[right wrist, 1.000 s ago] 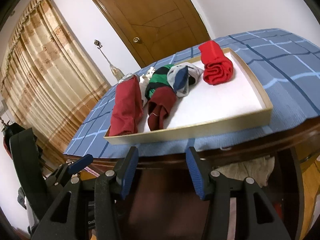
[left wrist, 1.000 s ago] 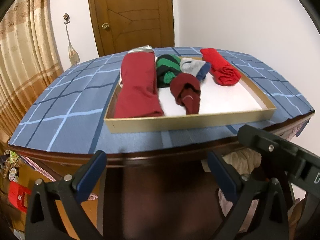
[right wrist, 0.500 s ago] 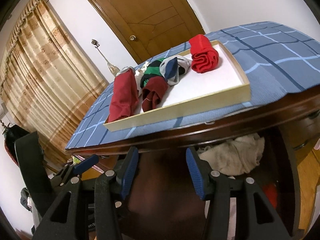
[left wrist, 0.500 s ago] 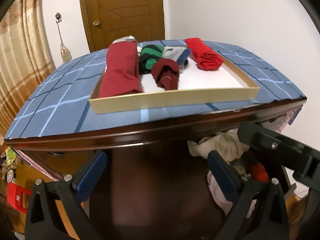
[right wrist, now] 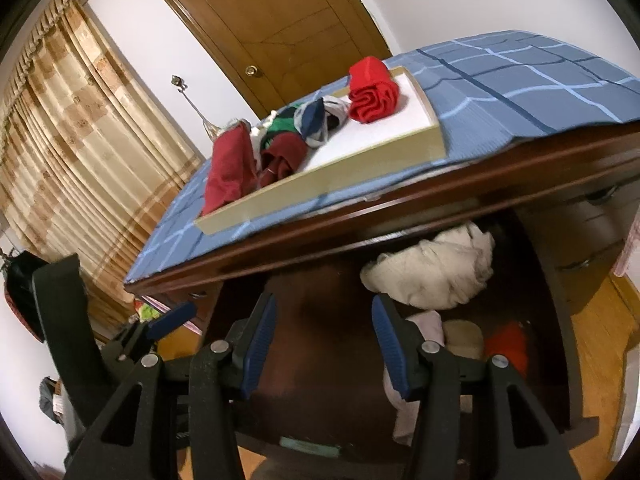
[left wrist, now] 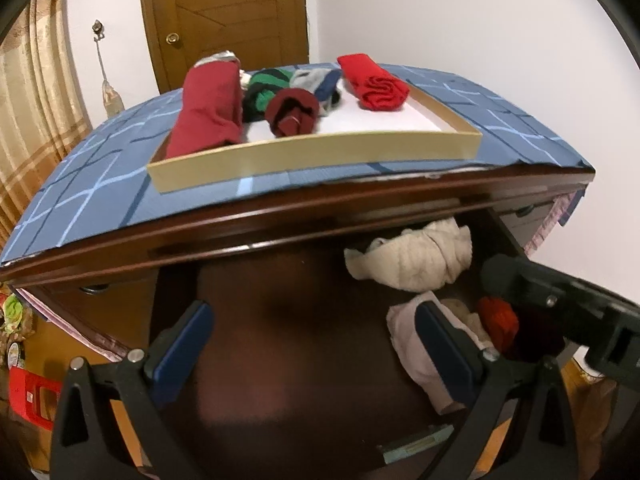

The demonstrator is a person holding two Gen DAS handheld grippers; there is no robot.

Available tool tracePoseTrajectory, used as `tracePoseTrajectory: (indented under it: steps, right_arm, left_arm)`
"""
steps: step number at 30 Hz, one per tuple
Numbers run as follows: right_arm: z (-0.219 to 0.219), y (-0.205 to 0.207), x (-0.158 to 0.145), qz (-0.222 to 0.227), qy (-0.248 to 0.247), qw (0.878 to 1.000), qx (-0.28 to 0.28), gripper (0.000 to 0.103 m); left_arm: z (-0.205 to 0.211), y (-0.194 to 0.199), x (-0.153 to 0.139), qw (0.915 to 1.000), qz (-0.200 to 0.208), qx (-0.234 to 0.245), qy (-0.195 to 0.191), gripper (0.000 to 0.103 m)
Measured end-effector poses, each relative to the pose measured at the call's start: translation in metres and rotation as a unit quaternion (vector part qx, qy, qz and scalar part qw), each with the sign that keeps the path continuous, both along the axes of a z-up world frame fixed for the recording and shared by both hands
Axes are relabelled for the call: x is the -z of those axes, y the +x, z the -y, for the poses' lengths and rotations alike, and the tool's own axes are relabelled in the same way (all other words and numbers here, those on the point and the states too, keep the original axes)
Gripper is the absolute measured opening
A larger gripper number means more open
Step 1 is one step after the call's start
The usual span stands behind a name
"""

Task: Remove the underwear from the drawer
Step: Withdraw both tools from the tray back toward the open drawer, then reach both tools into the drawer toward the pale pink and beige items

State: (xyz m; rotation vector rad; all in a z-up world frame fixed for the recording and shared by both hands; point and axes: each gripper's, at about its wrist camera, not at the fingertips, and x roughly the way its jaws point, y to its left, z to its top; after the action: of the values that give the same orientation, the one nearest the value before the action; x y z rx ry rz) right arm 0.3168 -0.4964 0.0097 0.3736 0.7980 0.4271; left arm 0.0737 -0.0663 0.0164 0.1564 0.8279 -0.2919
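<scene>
Underwear (left wrist: 408,262) lies in the open drawer (left wrist: 280,340) under the blue-checked tabletop (left wrist: 100,184); both tools, left (left wrist: 316,344) and right (right wrist: 324,340), gape empty.

Below my view the drawer (left wrist: 280,340) stands pulled open, dark brown inside. At its right side lies crumpled underwear: a cream bundle (left wrist: 412,256) at centre right, a pale pink piece (left wrist: 408,332) and a red one (left wrist: 498,318) lower right.

Home bedroom, wooden door (left wrist: 224,20), curtains (right wrist: 80,152), clothes-filled dresser drawer (left wrist: 280,320)
</scene>
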Motion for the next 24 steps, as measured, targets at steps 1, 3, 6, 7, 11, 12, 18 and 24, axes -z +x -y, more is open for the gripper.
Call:
tracePoseTrajectory:
  steps: [1, 3, 6, 7, 11, 12, 18, 24]
  right_arm:
    - [0.002, -0.002, 0.002, -0.003, -0.001, 1.0, 0.0, 0.053]
    - [0.006, -0.005, 0.007, -0.01, -0.002, 1.0, 0.004, 0.053]
    - [0.013, -0.009, 0.014, -0.017, -0.008, 1.0, 0.011, 0.053]
    - [0.014, -0.01, 0.016, -0.019, -0.008, 1.0, 0.013, 0.053]
    - [0.022, -0.016, 0.021, -0.026, -0.017, 0.999, 0.021, 0.053]
    - [0.024, -0.018, 0.022, -0.027, -0.021, 0.999, 0.022, 0.053]
    - [0.036, -0.029, 0.032, -0.038, -0.059, 0.997, 0.033, 0.053]
    - [0.049, -0.039, 0.04, -0.049, -0.083, 0.995, 0.04, 0.053]
  left_arm:
    - [0.0, -0.001, 0.002, 1.0, -0.002, 0.0, 0.0, 0.102]
    - [0.001, -0.003, 0.004, 1.0, -0.005, 0.002, 0.001, 0.102]
    - [0.002, -0.006, 0.008, 0.9999, -0.01, 0.005, 0.004, 0.102]
    - [0.002, -0.007, 0.01, 0.9999, -0.013, 0.006, 0.004, 0.102]
    - [0.001, -0.007, 0.018, 0.9994, -0.033, 0.007, 0.002, 0.102]
    - [0.0, -0.007, 0.02, 0.9993, -0.038, 0.007, 0.001, 0.102]
    - [0.01, -0.008, 0.034, 0.9976, -0.065, 0.023, 0.005, 0.102]
    - [0.024, -0.008, 0.047, 0.9945, -0.093, 0.045, 0.015, 0.102]
